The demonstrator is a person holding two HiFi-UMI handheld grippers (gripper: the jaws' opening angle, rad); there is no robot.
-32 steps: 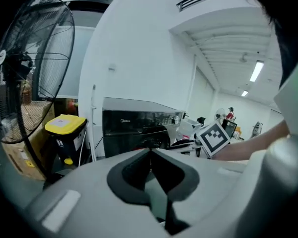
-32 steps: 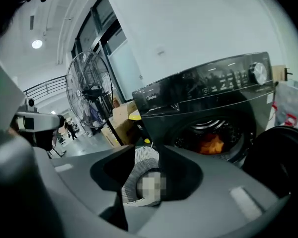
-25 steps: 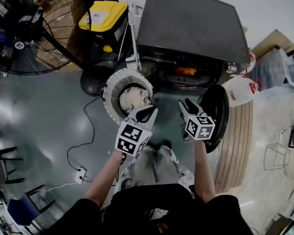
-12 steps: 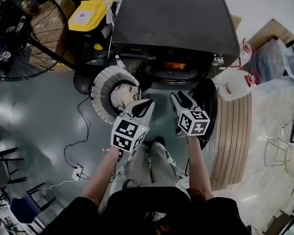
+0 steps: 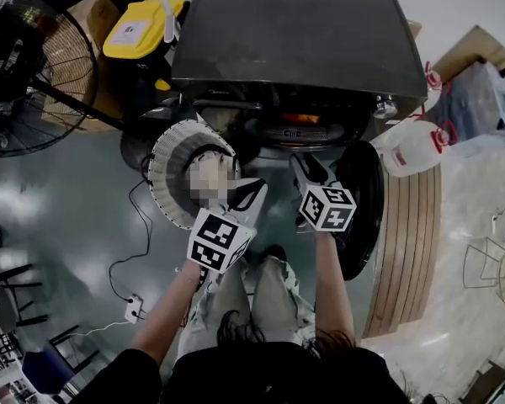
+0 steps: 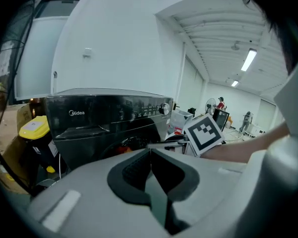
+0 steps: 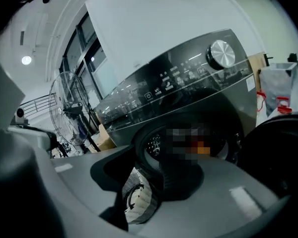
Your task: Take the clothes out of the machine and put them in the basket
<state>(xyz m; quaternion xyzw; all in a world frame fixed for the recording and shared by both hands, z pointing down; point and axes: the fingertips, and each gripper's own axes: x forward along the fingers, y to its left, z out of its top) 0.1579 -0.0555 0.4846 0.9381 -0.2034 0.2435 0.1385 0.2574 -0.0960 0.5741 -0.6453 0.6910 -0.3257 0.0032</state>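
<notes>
**Both grippers held before the open machine**

Left gripper (image 5: 252, 194): jaws closed on nothing, tips over the near rim of the white basket (image 5: 162, 165). The basket stands on the floor, left of the drum mouth.

Right gripper (image 5: 309, 169): jaws apart and empty, just short of the machine (image 5: 295, 32) (door (image 5: 368, 200) swung right).

Orange item (image 5: 301, 118), probably clothing, lies in the drum.

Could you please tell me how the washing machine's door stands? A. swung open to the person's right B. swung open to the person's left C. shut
A: in the head view the round dark door hangs open to the right of the drum opening of the washing machine, while the basket stands on its left.
</notes>
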